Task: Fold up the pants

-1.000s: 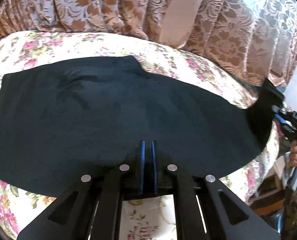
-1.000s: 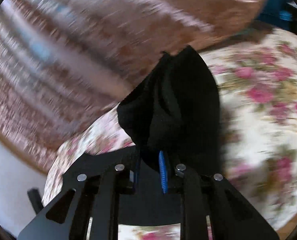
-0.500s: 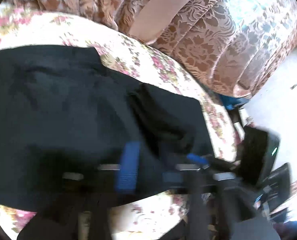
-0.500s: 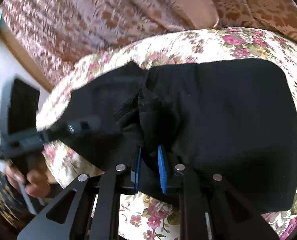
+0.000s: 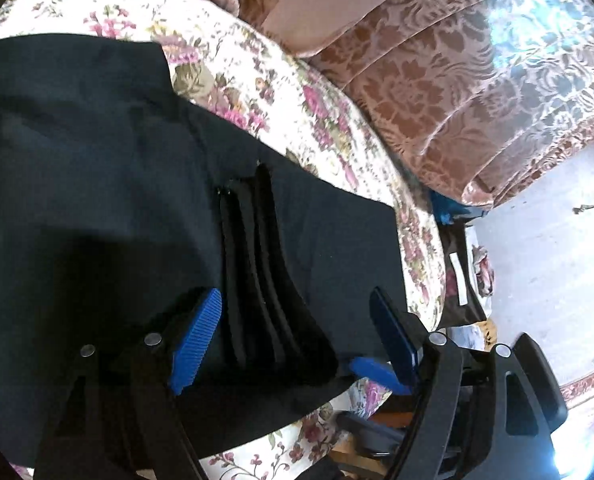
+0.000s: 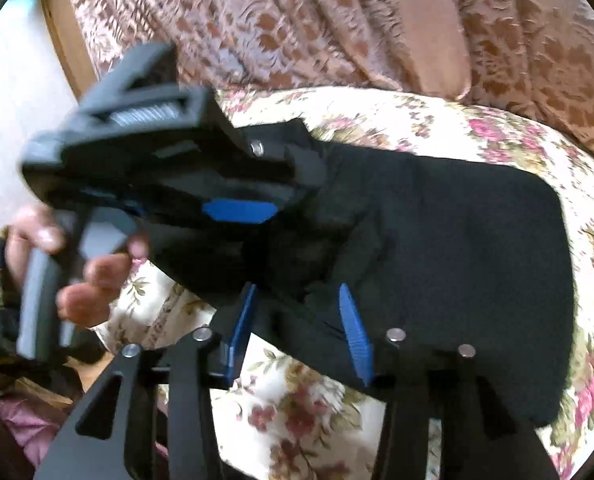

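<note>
Already doubled over, the black pants [image 5: 97, 184] lie flat on the flowered bedspread [image 5: 297, 92], their long axis running across the bed in front of the brown patterned curtain [image 5: 457, 80]. The folded-over end, with its stacked cloth edges [image 5: 257, 272], sits just ahead of both tools. Straddling those edges, the left gripper [image 5: 293, 332] has its jaws opening, and the blue pads press on nothing. From the other side, the right gripper [image 6: 301, 328] is opening too, with the near hem lying loose between its pads. A hand [image 6: 77, 264] holds the left tool's handle. Both grippers are close to that end; the left seems slightly nearer the layered fold.
</note>
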Tool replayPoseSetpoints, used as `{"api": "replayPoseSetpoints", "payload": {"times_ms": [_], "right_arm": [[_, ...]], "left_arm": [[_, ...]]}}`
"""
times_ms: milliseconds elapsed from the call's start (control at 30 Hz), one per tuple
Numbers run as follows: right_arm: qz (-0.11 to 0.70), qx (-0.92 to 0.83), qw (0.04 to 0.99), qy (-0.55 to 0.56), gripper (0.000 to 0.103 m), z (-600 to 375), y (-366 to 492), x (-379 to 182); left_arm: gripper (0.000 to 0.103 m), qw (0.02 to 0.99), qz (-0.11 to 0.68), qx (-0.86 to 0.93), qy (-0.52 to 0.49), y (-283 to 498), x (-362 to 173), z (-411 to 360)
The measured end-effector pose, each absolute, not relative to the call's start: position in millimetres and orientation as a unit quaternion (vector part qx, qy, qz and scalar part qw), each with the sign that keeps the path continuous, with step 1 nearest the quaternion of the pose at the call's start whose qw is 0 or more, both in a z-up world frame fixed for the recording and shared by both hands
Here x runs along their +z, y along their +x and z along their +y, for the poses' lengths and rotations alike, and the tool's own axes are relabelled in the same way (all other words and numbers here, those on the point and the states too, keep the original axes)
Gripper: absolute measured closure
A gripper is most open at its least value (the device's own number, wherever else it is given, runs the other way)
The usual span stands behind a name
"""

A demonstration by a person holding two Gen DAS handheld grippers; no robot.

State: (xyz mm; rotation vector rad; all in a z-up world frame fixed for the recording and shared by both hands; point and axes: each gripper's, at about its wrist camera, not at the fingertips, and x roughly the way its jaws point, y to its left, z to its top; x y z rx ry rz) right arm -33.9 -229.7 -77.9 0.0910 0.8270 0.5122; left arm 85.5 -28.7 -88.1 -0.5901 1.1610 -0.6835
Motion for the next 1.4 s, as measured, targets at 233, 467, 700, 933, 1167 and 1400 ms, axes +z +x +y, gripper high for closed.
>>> {"api": "replayPoseSetpoints", "payload": {"times_ms": [233, 467, 700, 933, 1167, 1400], "right_arm": [[0.398, 0.123, 0.899, 0.13, 0.044, -325.2, -75.9, -73.4], [0.431, 0.036, 0.882, 0.185, 0.04, -365.7, -97.6, -104.0], [0.416, 0.029, 0.883, 0.216, 0.04, -352.8, -75.1, -109.0], [0.428, -0.036, 0.882, 0.195, 0.056, -355.8, -63.0, -116.9], [0.432, -0.035, 0.885, 0.169, 0.056, -354.4, -67.8, -127.6], [0.458, 0.005, 0.881, 0.12, 0.047, -350.7, -65.5, -125.2]], "left_arm": [[0.07, 0.751, 0.547, -0.297, -0.22, 85.5, -89.0, -44.3], [0.09, 0.772, 0.517, -0.307, -0.206, 80.9, -65.3, -45.3], [0.091, 0.788, 0.453, -0.363, -0.207, 67.9, -1.9, -51.6], [0.091, 0.798, 0.422, -0.387, -0.187, 65.9, 27.6, -60.7], [0.092, 0.812, 0.45, -0.33, -0.172, 63.3, -18.3, -24.9], [0.092, 0.811, 0.491, -0.275, -0.16, 54.2, -87.0, 2.9]]}}
